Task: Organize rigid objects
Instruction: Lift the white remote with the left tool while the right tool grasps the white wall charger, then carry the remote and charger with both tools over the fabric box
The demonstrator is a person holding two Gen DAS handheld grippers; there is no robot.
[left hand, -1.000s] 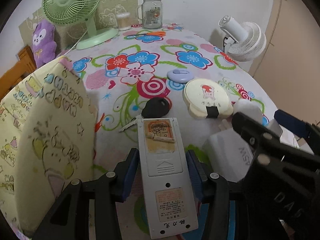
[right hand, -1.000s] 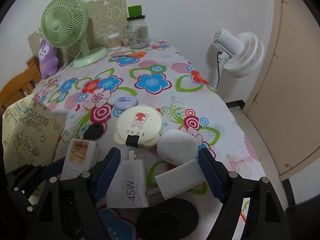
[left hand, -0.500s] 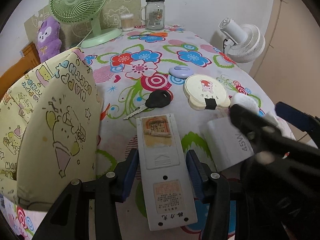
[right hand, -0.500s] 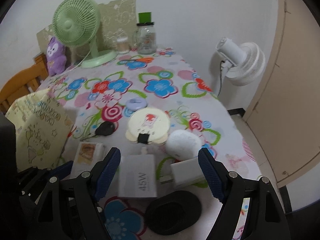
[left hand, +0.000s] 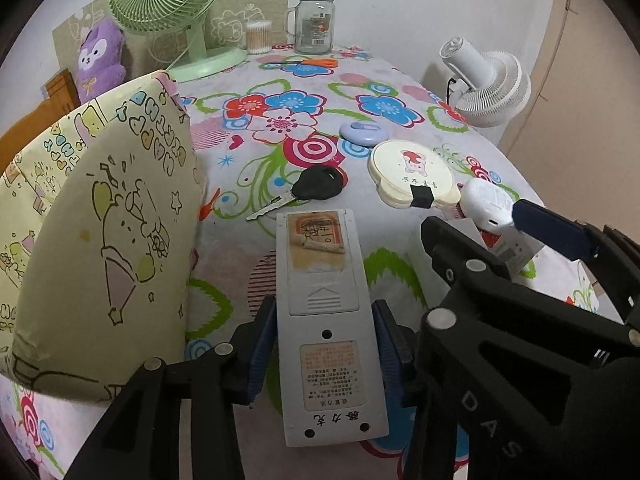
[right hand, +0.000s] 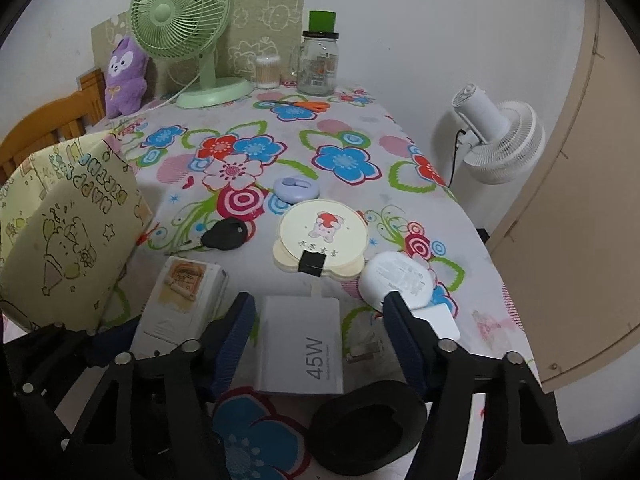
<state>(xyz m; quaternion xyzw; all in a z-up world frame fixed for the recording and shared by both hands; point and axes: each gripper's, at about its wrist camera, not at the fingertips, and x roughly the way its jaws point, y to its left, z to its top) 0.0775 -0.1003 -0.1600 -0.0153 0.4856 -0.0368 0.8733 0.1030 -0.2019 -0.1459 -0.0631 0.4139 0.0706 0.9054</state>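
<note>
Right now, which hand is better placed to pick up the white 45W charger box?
Right. The right gripper already straddles the 45W charger box; its jaws have just been closing around it, though gaps still show on both sides. The left gripper is clamped on the grey remote, so it is busy.

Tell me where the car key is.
In the left wrist view the car key lies mid-table on the flowered cloth, just beyond the remote control, left of the cream round case.

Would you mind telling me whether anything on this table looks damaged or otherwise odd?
The remote control held in the left gripper has a torn, yellowed sticker peeling on its back. The round cream case carries a strip of black tape at its edge, like a makeshift repair.
</note>
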